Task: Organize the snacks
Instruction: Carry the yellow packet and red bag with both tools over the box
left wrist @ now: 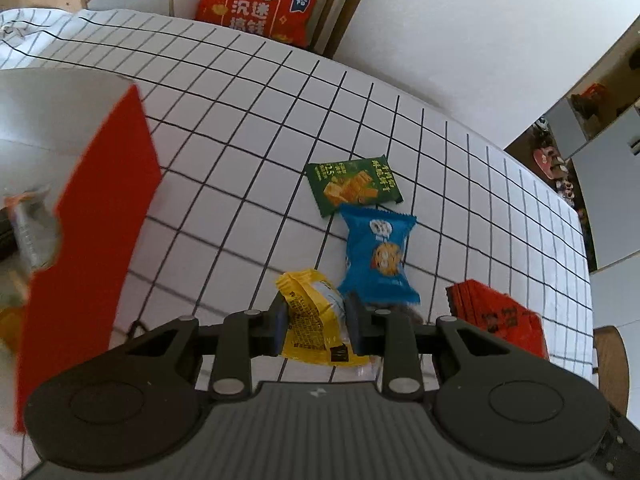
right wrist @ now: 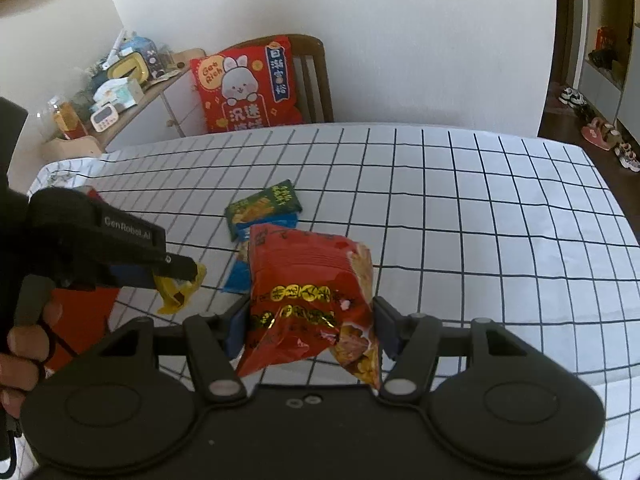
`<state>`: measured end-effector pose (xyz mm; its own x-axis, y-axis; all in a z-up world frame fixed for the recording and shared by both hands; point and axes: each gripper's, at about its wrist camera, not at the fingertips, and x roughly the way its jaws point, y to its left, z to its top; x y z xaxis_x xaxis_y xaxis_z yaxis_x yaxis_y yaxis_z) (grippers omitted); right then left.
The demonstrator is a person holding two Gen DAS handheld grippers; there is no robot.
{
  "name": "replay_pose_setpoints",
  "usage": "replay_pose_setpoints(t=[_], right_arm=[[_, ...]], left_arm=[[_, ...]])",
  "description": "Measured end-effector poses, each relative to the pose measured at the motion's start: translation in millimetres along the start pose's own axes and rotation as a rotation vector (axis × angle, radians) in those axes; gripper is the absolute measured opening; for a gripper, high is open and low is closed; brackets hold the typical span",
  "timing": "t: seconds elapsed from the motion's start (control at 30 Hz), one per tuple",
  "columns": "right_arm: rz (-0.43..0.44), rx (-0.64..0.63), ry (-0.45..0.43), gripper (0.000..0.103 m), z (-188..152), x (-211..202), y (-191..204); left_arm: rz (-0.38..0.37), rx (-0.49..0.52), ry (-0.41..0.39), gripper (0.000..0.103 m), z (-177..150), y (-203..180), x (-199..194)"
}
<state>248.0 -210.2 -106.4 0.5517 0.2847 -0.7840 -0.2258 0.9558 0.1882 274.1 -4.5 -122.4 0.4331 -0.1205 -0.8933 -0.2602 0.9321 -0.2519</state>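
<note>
A: Holding, left to right: the red box (left wrist: 92,216) stands at far left, contents blurred. The left gripper (left wrist: 316,326) clamps a yellow packet (left wrist: 316,320), long axis along the fingers.

B: The right gripper (right wrist: 310,326) pinches a red bag (right wrist: 304,292). 2 packets lie on the table (right wrist: 480,208): green packet (left wrist: 354,188) and blue packet (left wrist: 380,256).
</note>
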Motion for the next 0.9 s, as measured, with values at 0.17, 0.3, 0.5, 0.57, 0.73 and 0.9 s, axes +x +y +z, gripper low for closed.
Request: replay_pose_setpoints(t=[0.17,0.3,0.5,0.57,0.73,0.9], right_arm=[[0.013,-0.021,-0.013,0.061,-4,-25,13],[0.036,-0.036,-0.028,0.062,-7,-45,24],[0.074,-0.061,-0.040,0.062,-12,-71,45],[0.084,-0.078,-0.045,0.062,-13,-79,54],[0.111,-0.112,-0.055,0.062,-15,-91,78],[0.138,-0.141,-0.055,0.062,-18,-96,104]], left_arm=[[-0.014,0.002,-0.020,0.029,-18,9,-35],[-0.014,-0.001,-0.022,0.029,-30,18,-61],[-0.023,-0.008,-0.049,0.029,-48,37,-102],[-0.022,-0.010,-0.058,0.029,-52,45,-115],[-0.021,-0.009,-0.079,0.029,-60,64,-141],[-0.009,-0.014,-0.098,0.029,-64,87,-160]])
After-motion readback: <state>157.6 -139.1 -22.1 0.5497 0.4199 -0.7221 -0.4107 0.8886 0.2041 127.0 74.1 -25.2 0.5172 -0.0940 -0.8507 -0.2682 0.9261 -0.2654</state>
